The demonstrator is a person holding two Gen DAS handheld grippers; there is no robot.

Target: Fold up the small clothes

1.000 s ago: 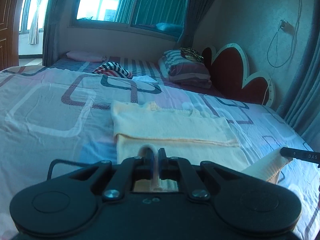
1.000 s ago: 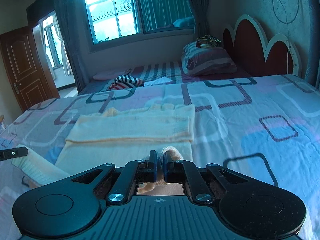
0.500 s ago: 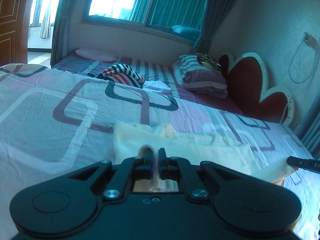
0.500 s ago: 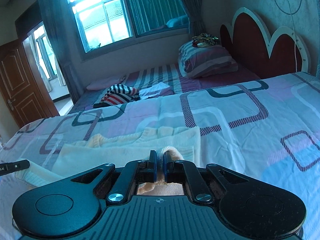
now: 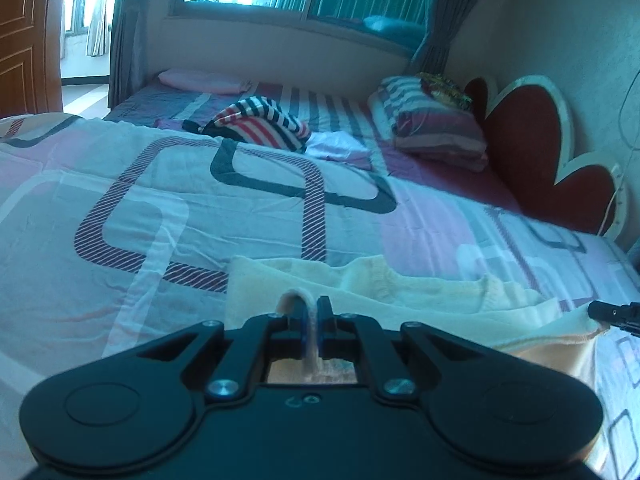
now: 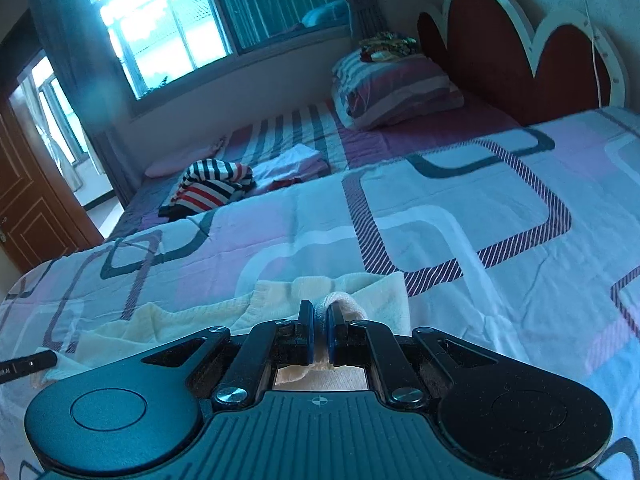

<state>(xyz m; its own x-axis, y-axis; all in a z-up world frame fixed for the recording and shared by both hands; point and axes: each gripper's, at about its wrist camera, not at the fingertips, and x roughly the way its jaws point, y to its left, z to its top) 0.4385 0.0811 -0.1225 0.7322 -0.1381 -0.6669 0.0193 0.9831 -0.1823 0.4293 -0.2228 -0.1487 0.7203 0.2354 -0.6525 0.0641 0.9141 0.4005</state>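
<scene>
Left gripper [image 5: 312, 312], black with blue-edged pads, sits at bottom centre of the left wrist view, jaws pinched together on a fold of the pale cream knit garment [image 5: 400, 288]. A loop of cloth pokes up between the pads. The garment lies across the lower middle of the frame on the quilt with pink, white and grey rounded-square print [image 5: 160, 200].

Right gripper [image 6: 318, 322], bottom centre of the right wrist view, is likewise clamped on a cream fold; a ribbed edge bulges over the right pad. The garment [image 6: 200, 316] spreads to lower left here.

Only the left view shows the folded pink cloth [image 5: 200, 80] at upper left by the window wall; the other gripper's tip [image 5: 612, 312] enters at right edge, touching the garment's far end. Only the right view shows the wooden door [image 6: 32, 208] at left edge; the left gripper's finger [image 6: 28, 364] shows at lower left.

Both views: striped red-white-black clothing [image 5: 260, 120], striped pillow [image 5: 432, 128], red scalloped headboard [image 5: 540, 152].
</scene>
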